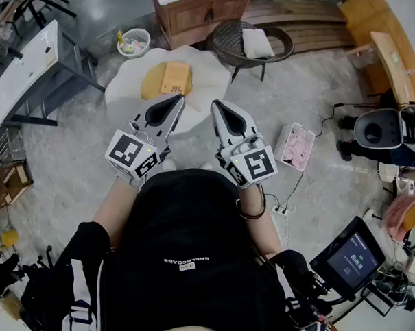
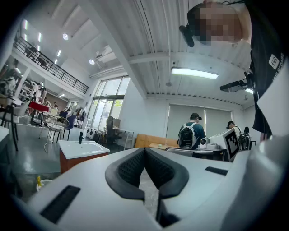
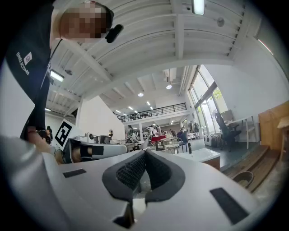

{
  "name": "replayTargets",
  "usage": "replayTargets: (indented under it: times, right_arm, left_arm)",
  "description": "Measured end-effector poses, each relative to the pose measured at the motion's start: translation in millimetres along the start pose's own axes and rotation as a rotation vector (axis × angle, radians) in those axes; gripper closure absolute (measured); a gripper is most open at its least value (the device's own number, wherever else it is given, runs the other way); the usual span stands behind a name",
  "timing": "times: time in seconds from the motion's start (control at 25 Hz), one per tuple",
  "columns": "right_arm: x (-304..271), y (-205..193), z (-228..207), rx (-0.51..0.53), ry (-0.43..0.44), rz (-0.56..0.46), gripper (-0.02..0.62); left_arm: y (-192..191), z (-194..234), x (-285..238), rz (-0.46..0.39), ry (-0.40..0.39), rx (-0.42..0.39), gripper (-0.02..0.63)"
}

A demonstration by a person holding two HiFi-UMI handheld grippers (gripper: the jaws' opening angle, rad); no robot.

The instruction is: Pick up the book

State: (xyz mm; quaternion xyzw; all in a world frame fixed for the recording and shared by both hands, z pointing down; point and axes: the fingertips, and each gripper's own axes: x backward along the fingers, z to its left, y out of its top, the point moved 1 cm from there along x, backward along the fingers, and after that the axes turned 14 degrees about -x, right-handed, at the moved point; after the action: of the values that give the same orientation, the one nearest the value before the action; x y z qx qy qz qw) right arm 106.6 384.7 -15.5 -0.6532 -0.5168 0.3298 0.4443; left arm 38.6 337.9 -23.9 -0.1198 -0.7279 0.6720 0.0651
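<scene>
A tan book [image 1: 175, 78] lies on a round yellow mat on the white flower-shaped table [image 1: 128, 86], seen in the head view. My left gripper [image 1: 177, 98] hangs just short of the table's near edge, below the book, jaws shut and empty. Beside it on the right, my right gripper [image 1: 216, 104] is shut with nothing in it, over the table's near edge. In the left gripper view the gripper [image 2: 144, 151] points level, its jaw tips touching. The right gripper [image 3: 144, 155] looks the same in its own view. The book is out of sight in both gripper views.
A dark wicker chair [image 1: 248, 41] with a white cushion stands behind the table on the right, a wooden cabinet [image 1: 200, 13] beyond. A small white basket [image 1: 134, 41] sits at the far left. A pink-filled box [image 1: 296, 146] and cables lie on the floor at right.
</scene>
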Motion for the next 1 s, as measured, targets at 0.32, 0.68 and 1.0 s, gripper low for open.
replayTargets:
  times: [0.32, 0.68, 1.0]
  right_arm:
    - [19, -6, -6, 0.007, 0.001, 0.004, 0.572]
    - [55, -17, -13, 0.010, 0.019, -0.024, 0.572]
    - [66, 1, -47, -0.021, 0.035, 0.007, 0.572]
  left_arm:
    - [-6, -22, -5, -0.015, -0.021, 0.047, 0.592]
    - [-25, -63, -17, 0.005, -0.009, 0.027, 0.592]
    - [-20, -84, -53, 0.059, -0.004, 0.008, 0.592]
